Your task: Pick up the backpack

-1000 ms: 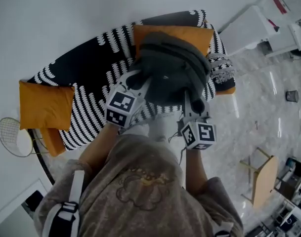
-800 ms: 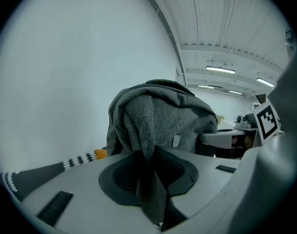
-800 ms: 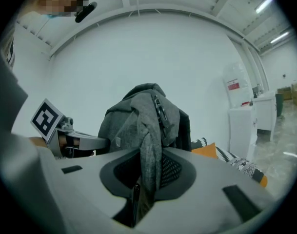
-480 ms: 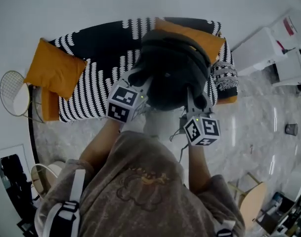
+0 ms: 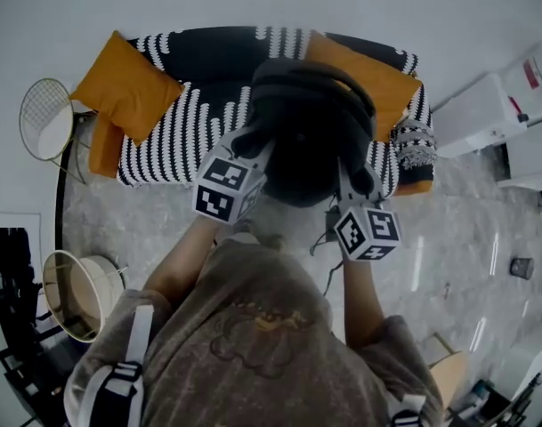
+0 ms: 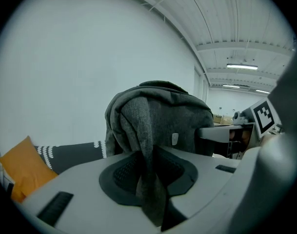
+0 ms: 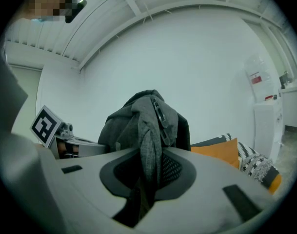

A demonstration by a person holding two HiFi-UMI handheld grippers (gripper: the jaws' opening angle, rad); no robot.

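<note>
Over sofa [image 5: 177,132] front edge, backpack [image 5: 311,140] aloft.

**Taupe tee, checker-marked cubes**

Lower centre, a taupe short-sleeved shirt [image 5: 253,345] with a faint outline print. At lower left, a black-and-white strap [image 5: 126,379]. The left gripper [image 5: 251,145] and right gripper [image 5: 353,178] are pale grey, each with a cube [image 5: 226,189] of black-and-white square markers. A thin cable [image 5: 327,274] runs under the right one.

Head view looks steeply down; both gripper views face the backpack [image 5: 311,132] close up.
</note>
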